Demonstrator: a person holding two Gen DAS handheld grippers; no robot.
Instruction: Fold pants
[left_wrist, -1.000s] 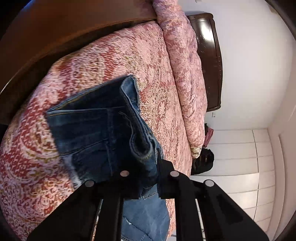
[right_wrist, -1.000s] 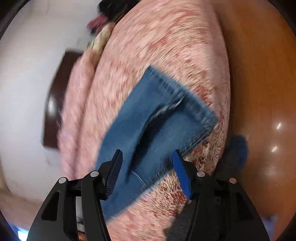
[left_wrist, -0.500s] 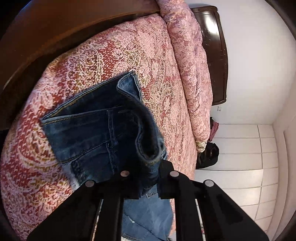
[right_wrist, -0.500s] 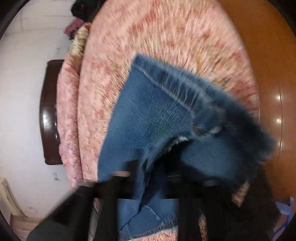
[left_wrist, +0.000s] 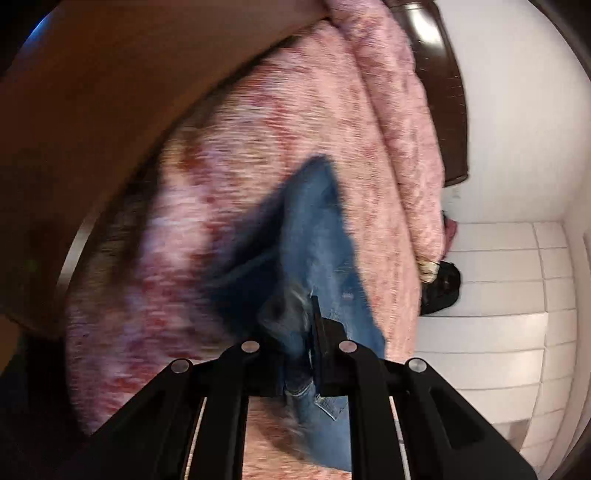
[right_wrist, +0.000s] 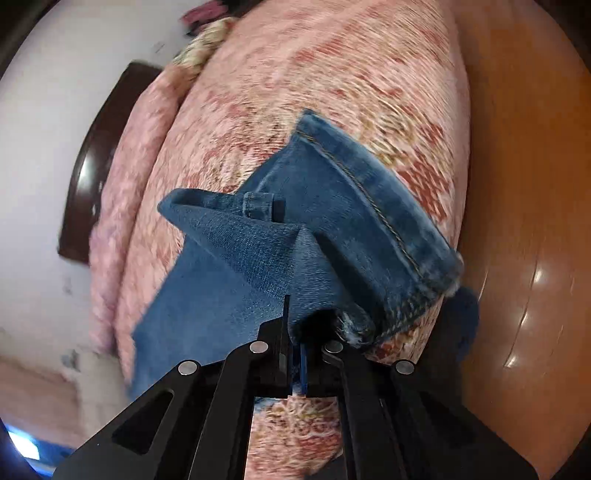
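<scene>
Blue denim pants (left_wrist: 314, 236) lie partly folded on a pink and red patterned bedspread (left_wrist: 229, 147). My left gripper (left_wrist: 299, 332) is shut on a bunched edge of the pants, and the view is motion-blurred. In the right wrist view the pants (right_wrist: 229, 280) show a stitched hem at the right and a belt loop near the middle. My right gripper (right_wrist: 295, 332) is shut on a raised fold of the denim, lifting it off the bedspread (right_wrist: 332, 74).
A dark wooden headboard (left_wrist: 443, 92) stands at the far end of the bed against a white wall. A wooden footboard (right_wrist: 535, 221) borders the bed. A black bag (left_wrist: 441, 291) sits on the white tiled floor beside the bed.
My right gripper has gone from open above the pants to shut on a fold of denim. My left gripper has swung with its held edge, and the pants now look narrower.
</scene>
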